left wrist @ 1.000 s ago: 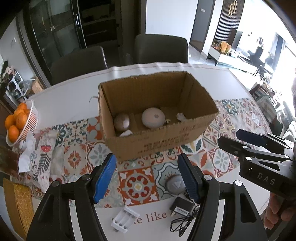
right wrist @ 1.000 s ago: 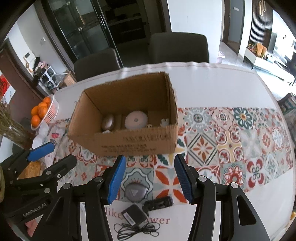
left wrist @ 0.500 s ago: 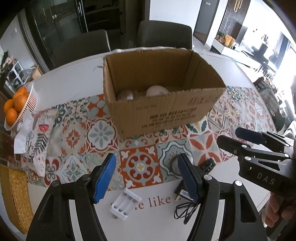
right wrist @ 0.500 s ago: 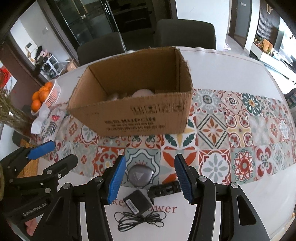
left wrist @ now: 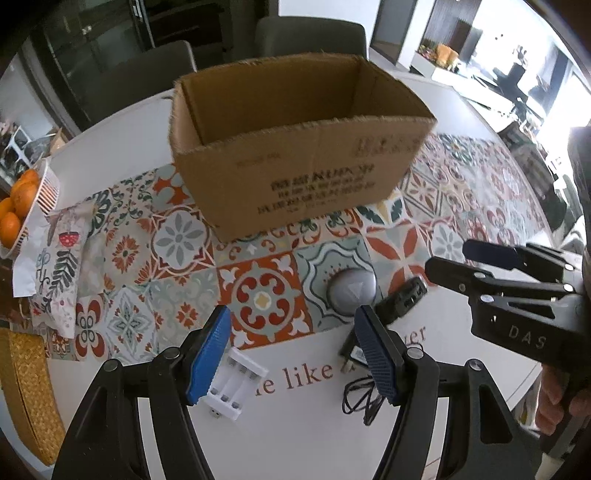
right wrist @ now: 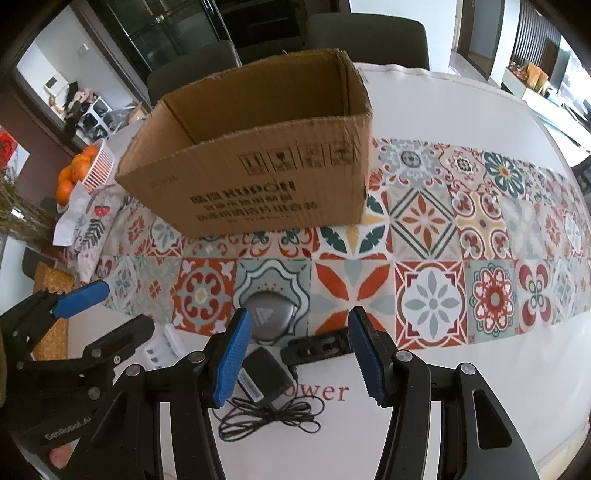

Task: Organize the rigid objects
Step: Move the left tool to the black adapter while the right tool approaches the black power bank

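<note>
An open cardboard box [left wrist: 295, 155] [right wrist: 255, 177] stands on the patterned table runner; its inside is hidden from this low angle. In front of it lie a grey round device [left wrist: 351, 290] [right wrist: 267, 317], a small black charger cradle [left wrist: 404, 299] [right wrist: 317, 345], a black power adapter with a coiled cable [right wrist: 262, 380] [left wrist: 354, 354], and a white battery charger [left wrist: 234, 384] [right wrist: 162, 347]. My left gripper [left wrist: 293, 354] is open and empty, low over the table, with the white charger at its left finger. My right gripper [right wrist: 299, 358] is open and empty, over the adapter and the cradle.
A white basket of oranges [left wrist: 22, 210] [right wrist: 86, 170] and a printed cloth [left wrist: 59, 254] sit at the left. A woven mat [left wrist: 29, 391] lies at the near left edge. Dark chairs [left wrist: 310, 35] stand behind the table.
Both grippers have dropped lower and closer to the table, so the box now looms higher and its contents are out of sight. Both stay open.
</note>
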{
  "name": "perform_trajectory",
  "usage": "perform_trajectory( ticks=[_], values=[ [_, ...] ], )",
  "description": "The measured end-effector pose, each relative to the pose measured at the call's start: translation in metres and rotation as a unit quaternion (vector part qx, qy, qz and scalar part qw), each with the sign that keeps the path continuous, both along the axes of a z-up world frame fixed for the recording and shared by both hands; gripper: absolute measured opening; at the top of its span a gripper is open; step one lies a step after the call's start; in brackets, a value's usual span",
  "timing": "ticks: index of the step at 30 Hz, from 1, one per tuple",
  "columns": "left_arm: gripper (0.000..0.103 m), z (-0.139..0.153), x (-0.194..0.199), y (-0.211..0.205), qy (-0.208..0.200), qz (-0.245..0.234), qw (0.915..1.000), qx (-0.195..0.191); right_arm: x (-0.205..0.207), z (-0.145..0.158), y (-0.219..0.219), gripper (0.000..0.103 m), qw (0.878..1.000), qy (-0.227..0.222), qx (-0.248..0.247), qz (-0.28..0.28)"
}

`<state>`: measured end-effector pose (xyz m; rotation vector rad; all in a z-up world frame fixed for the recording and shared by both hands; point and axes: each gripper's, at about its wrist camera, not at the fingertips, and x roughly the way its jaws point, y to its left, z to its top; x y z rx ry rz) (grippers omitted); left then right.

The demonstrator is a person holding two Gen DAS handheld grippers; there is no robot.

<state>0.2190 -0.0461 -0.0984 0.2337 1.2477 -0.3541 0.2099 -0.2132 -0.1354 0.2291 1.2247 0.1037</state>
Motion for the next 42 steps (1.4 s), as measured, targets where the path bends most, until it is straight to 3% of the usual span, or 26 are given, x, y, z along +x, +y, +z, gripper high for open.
perform_trajectory(
  ticks=[5,26,39,42],
  values=[
    [0.068,-0.013,-0.007,-0.008,0.031,-0.029,0.9991,0.005,-0.003,-0.011,-0.001,0.064,1.000,0.016,0.011,0.017],
    [0.068,-0.071,-0.029,-0.043,0.160,-0.115,0.9803,-0.015,0.000,-0.068,-0.005,0.076,0.994,0.089,0.041,0.047],
    [0.069,-0.097,-0.026,-0.062,0.179,-0.142,0.9730,-0.032,0.004,-0.094,-0.004,0.076,0.991,0.108,0.056,0.048],
    [0.069,-0.105,-0.026,-0.066,0.176,-0.148,0.9730,-0.020,0.005,-0.095,0.000,0.076,0.992,0.105,0.044,0.054]
  ],
)
